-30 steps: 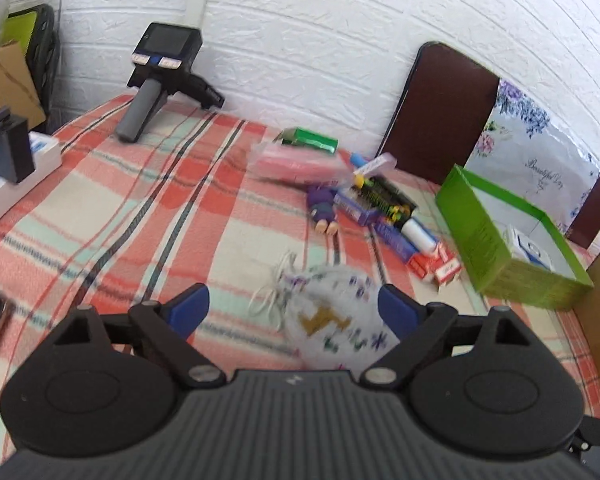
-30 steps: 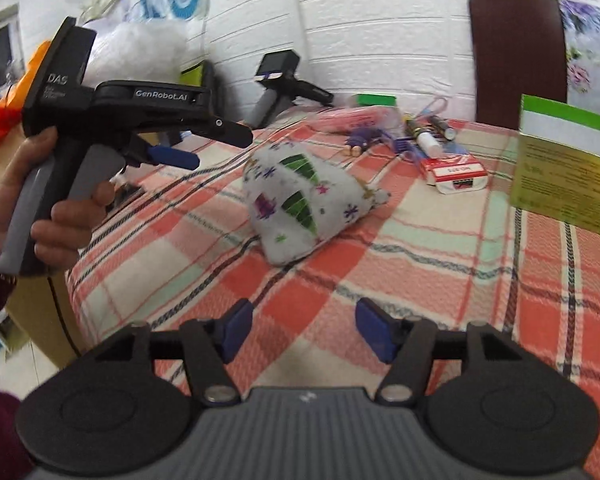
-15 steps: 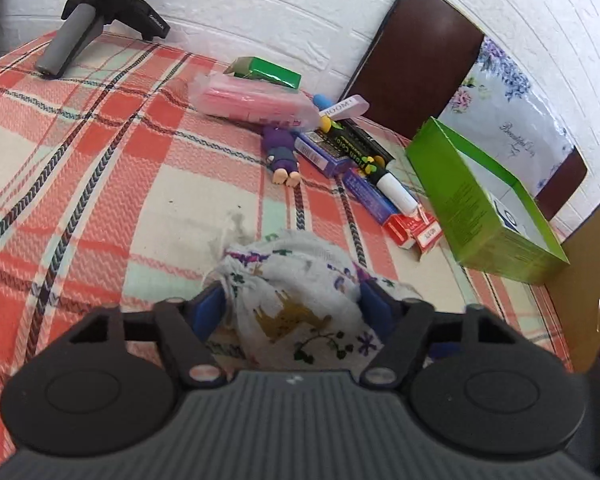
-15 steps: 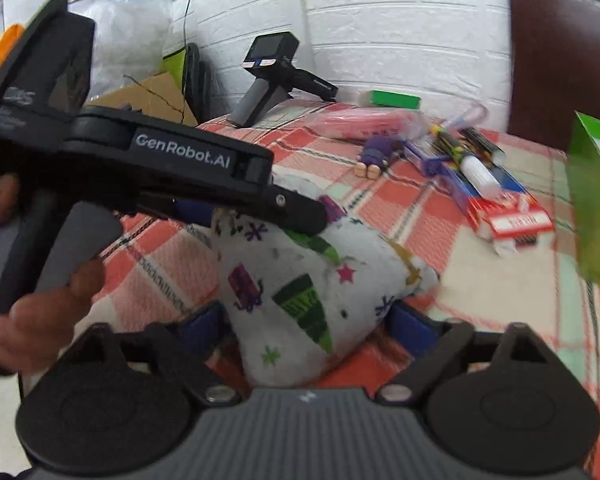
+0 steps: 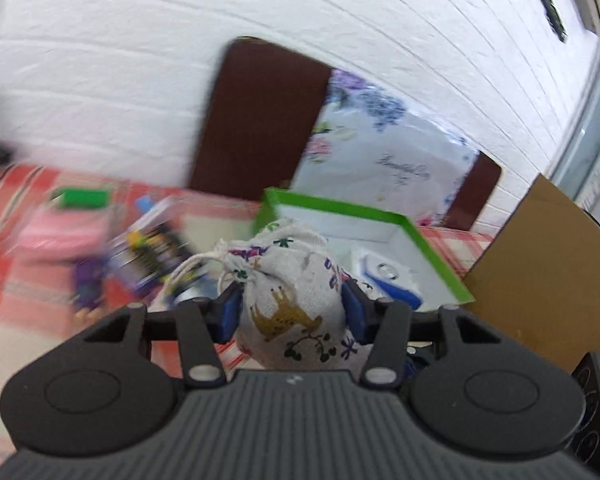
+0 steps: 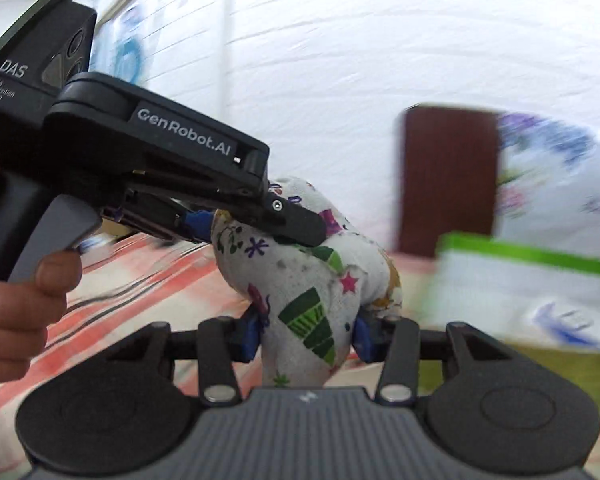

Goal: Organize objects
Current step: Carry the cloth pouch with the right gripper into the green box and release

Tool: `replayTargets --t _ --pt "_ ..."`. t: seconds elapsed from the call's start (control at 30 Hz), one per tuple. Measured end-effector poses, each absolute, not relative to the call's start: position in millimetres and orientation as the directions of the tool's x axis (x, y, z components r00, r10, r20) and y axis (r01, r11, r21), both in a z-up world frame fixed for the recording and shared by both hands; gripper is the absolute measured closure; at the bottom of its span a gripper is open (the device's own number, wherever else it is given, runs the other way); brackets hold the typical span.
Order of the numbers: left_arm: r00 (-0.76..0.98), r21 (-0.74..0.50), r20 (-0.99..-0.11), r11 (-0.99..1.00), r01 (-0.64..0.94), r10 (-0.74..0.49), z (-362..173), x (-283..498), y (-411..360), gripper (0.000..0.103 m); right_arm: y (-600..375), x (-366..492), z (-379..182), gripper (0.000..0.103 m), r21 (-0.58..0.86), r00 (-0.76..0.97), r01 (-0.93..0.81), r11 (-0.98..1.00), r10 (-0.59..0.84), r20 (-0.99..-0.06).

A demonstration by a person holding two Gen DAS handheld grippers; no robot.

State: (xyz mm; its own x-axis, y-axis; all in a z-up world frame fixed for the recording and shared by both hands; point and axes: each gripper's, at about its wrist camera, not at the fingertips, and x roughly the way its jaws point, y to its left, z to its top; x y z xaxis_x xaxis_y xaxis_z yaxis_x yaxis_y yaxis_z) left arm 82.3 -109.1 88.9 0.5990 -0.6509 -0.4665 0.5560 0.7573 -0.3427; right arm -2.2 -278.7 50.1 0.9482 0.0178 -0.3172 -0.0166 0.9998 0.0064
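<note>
The printed drawstring pouch (image 5: 292,304) is held clear of the checked bench (image 6: 148,272), gripped from two sides. The left gripper (image 5: 291,314) has just been closing and its blue fingers (image 5: 232,312) press the pouch's flanks. The right gripper (image 6: 305,334) has likewise just closed onto the lower end. The open green box (image 5: 432,256) lies just behind. Background items are blurred.

White brick wall (image 5: 140,60) behind a plaid-covered table.
A dark brown chair back (image 5: 256,120) stands against the wall; a floral plastic bag (image 5: 380,152) leans beside it, brown cardboard (image 5: 540,272) farther right.
</note>
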Motion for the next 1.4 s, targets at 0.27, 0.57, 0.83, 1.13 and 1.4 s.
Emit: replayTargets --t 0.27,0.57,0.83,1.13,1.4 --pt "0.546 -0.284 -0.508 0.729 0.623 -0.665 80 134 -215 0.048 -373 31 44 0.06 0.057 0.934 0.143 0.988 -0.116 -0.338" --pt "0.571 -0.181 -0.617 0.804 0.567 -0.542 47 159 -238 0.038 -388 54 15 0.023 0.102 0.917 0.173 0.98 -0.123 -0.378" --pt "0.605 -0.122 -0.603 0.81 0.573 -0.519 55 121 -232 0.033 -381 24 24 0.017 0.139 0.925 0.238 0.961 -0.181 -0.334" --pt "0.658 -0.05 -0.608 0.849 0.526 -0.444 64 59 -214 0.029 -372 -45 20 0.015 0.193 0.906 0.32 0.927 -0.24 -0.348" --pt "0.667 0.002 -0.652 0.879 0.477 -0.361 50 21 -183 0.029 -353 -81 14 0.015 0.241 0.884 0.327 0.914 -0.206 -0.419"
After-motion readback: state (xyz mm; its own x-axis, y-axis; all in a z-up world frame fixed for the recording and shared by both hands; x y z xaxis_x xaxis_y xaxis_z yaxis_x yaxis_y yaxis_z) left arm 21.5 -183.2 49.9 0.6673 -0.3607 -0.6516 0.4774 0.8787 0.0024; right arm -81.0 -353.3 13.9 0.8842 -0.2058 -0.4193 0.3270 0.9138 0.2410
